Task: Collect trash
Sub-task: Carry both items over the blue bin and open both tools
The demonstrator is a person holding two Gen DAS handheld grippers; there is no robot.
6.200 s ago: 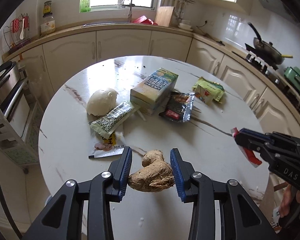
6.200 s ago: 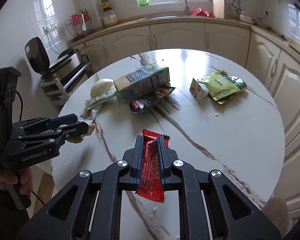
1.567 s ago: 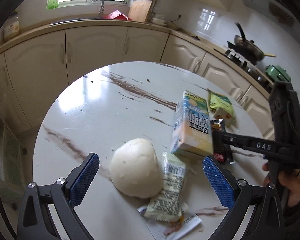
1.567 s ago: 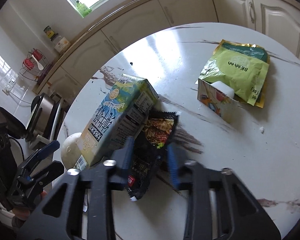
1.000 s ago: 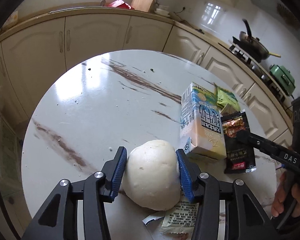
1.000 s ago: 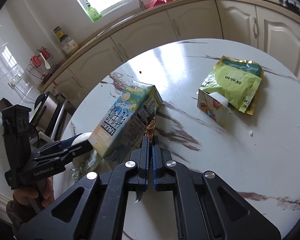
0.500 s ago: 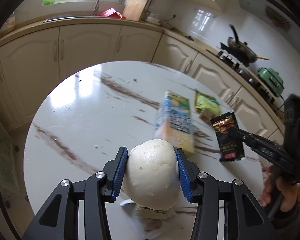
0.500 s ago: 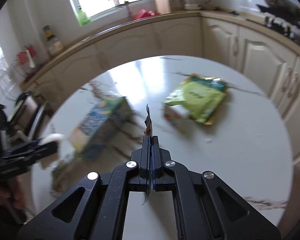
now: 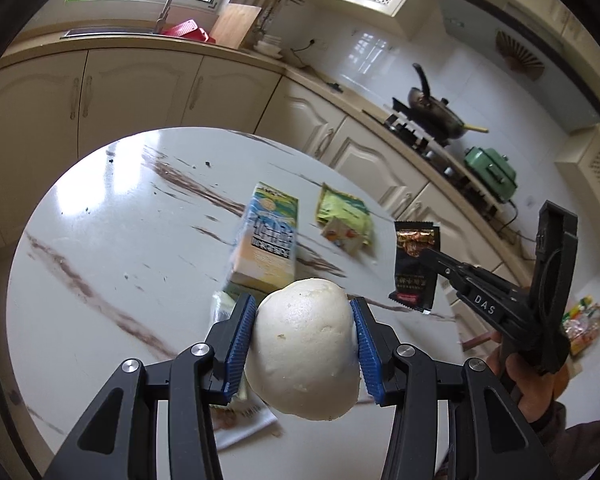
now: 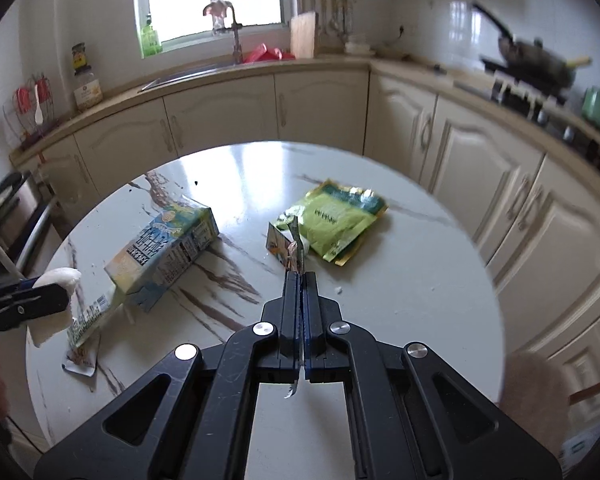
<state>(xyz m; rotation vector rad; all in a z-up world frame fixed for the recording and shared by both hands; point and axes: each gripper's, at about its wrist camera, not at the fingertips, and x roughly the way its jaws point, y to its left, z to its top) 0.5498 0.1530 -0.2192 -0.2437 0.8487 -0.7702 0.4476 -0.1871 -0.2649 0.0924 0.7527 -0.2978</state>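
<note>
My left gripper [image 9: 303, 338] is shut on a white steamed bun [image 9: 304, 348], held above the round marble table [image 9: 100, 248]. My right gripper [image 10: 301, 280] is shut on a black snack wrapper [image 10: 294, 250], seen edge-on between its blue pads. In the left wrist view the same wrapper [image 9: 415, 264] hangs flat from the right gripper [image 9: 434, 258] over the table's right side. A blue and yellow drink carton [image 9: 269, 240] lies on the table, with a green packet [image 9: 342, 214] and a small torn carton [image 10: 278, 242] beyond it. A pale green wrapper [image 10: 94, 314] lies under the bun.
Cream cabinets [image 10: 220, 120] curve round behind the table, with a sink [image 10: 188, 70] under the window. A stove with a black pan [image 9: 434, 110] stands at the right. A person's hand [image 9: 518, 372] grips the right tool. A colourful packet [image 9: 584, 322] shows low at the far right.
Both grippers have lifted off the table with their loads. The bun now hangs clear of the wrappers, and the black wrapper has swung away from the carton toward the right.
</note>
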